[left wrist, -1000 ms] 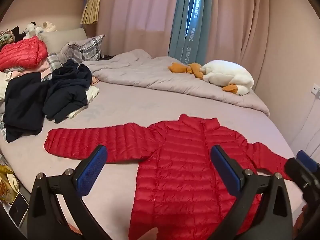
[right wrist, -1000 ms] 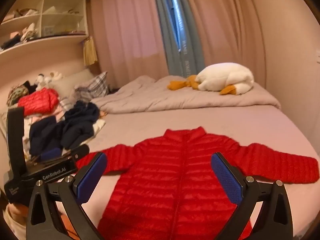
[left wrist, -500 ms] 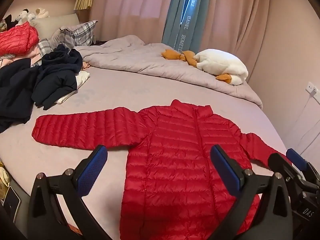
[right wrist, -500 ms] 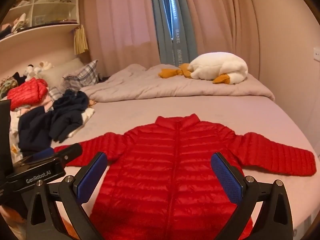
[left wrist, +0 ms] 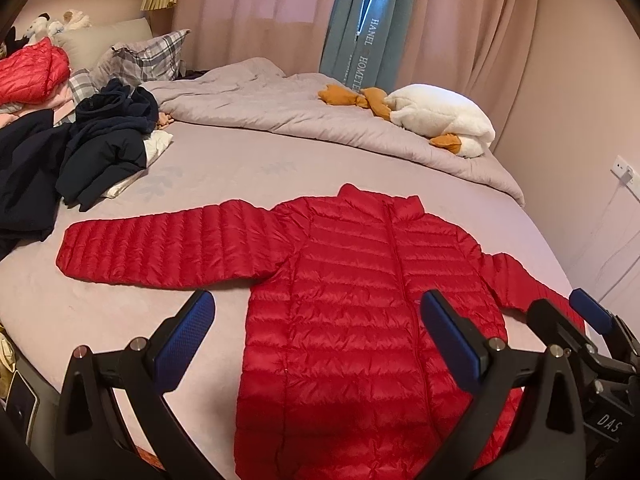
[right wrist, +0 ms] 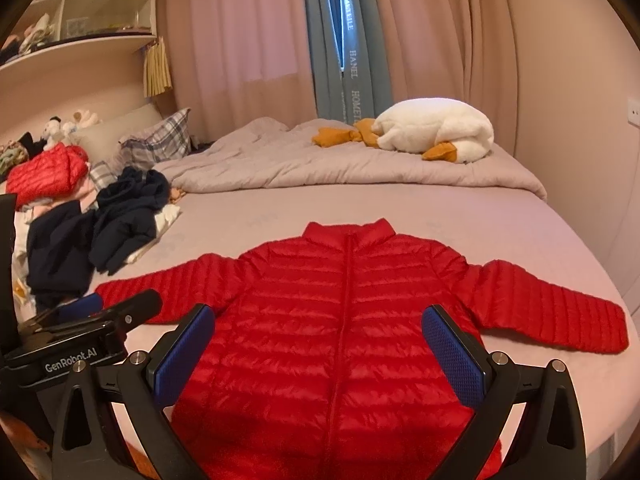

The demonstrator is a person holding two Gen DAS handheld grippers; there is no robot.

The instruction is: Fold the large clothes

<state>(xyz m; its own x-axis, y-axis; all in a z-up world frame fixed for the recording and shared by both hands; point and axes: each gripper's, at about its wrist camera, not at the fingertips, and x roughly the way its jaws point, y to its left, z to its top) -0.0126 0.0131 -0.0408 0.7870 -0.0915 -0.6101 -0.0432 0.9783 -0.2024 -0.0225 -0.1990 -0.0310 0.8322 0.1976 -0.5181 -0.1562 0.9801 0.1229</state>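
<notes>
Both grippers, left [left wrist: 316,338] & right [right wrist: 318,346], hover level over red jacket [right wrist: 344,320], jaws wide apart.

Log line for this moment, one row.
stage: pre-grasp | jacket: flat on bed, zipped, sleeves spread | left gripper: open, empty | right gripper: open, empty

Left wrist view: taken from low over the near edge of the bed [left wrist: 248,168], faced forward along its jaws toward the curtains [left wrist: 260,12]; the red jacket [left wrist: 360,300] is seen close, ahead of and between the jaws.

Right wrist view: taken from just beside it, faced the same way, the jacket [right wrist: 340,320] centred between the jaws.

Shared by both: jacket, bed, plush goose [left wrist: 440,120], curtains. Each gripper is caught at the other view's edge.
</notes>
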